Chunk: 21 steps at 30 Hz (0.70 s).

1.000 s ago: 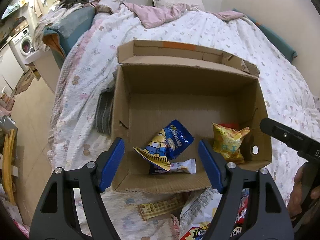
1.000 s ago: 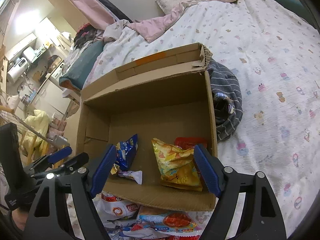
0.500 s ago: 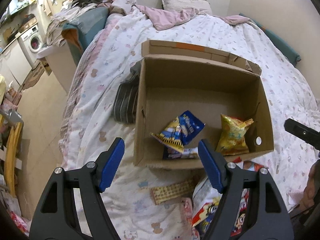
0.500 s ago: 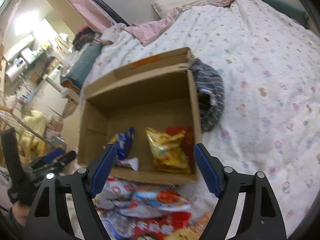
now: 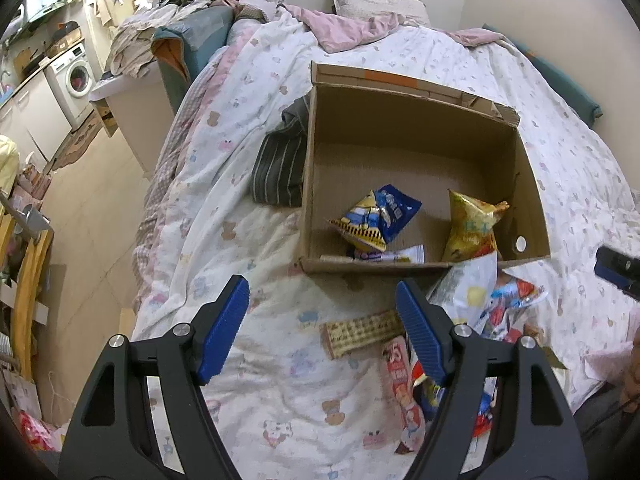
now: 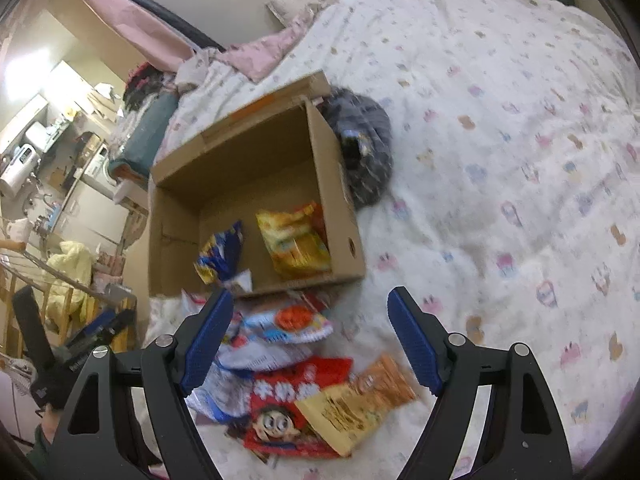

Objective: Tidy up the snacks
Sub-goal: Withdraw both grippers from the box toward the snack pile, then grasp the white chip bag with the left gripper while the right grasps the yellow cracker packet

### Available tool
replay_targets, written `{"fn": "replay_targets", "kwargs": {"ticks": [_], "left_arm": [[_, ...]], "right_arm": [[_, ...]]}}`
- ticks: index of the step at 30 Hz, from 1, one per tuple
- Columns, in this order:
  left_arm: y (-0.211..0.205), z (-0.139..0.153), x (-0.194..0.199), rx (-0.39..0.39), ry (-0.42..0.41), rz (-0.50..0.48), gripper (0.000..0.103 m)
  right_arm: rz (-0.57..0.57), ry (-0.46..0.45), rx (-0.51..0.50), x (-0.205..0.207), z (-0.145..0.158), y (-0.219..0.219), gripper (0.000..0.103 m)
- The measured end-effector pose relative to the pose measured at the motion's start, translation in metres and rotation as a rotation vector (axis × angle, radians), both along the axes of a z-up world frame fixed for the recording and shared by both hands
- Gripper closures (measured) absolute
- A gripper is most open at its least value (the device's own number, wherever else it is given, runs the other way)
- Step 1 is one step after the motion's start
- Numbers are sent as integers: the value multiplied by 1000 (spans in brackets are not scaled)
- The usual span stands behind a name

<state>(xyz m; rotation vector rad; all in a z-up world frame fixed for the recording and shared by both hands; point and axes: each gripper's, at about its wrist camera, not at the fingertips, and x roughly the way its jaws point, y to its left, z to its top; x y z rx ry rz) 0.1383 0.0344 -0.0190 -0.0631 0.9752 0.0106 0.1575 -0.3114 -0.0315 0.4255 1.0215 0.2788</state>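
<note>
An open cardboard box [image 5: 408,136] [image 6: 340,216] sits on the bed. Inside lie a blue-yellow snack bag [image 5: 376,216] [image 6: 220,256], a yellow-orange bag [image 5: 472,224] [image 6: 292,240] and a small white packet [image 5: 396,255]. Loose snack packets lie on the bedspread in front of the box: a tan wafer bar [image 5: 360,332], a red packet [image 6: 296,408], an orange-yellow packet [image 6: 360,400] and a white-blue bag [image 6: 280,328]. My left gripper [image 5: 322,332] is open and empty above the bedspread near the wafer bar. My right gripper [image 6: 308,336] is open and empty above the loose pile.
A dark striped garment [image 5: 280,164] [image 6: 364,148] lies against the box's side. The bed's left edge drops to the floor [image 5: 92,208]. A washing machine [image 5: 76,76] and a cluttered counter stand far left. Pillows [image 5: 372,0] lie at the head.
Both grippers have pulled back from the box towards the bed's near side, so the loose snack pile now shows in front of the box. Both stay open.
</note>
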Motion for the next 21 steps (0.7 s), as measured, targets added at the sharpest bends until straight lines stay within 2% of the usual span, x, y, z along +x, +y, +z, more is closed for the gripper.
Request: {"fn": "replay_targets", "kwargs": {"ticks": [3, 6, 9, 11, 14, 16, 18, 21], "left_arm": [[4, -1, -4, -10, 3, 6, 30], [5, 0, -5, -25, 5, 11, 30], [3, 0, -5, -44, 7, 8, 30], [0, 2, -4, -57, 6, 0, 30], [-4, 5, -4, -70, -3, -7, 30], [-6, 7, -4, -77, -8, -12, 30], [-8, 8, -4, -77, -10, -14, 30], [-8, 7, -5, -76, -14, -17, 30]], "right_arm": [[54, 63, -27, -7, -14, 5, 18], [162, 103, -128, -19, -26, 24, 18], [262, 210, -154, -29, -51, 38, 19], [274, 246, -226, -30, -66, 42, 18], [290, 273, -247, -27, -79, 44, 20], [296, 283, -275, -26, -86, 46, 33], [292, 289, -312, -22, -91, 45, 53], [279, 260, -333, -18, -89, 44, 59]]}}
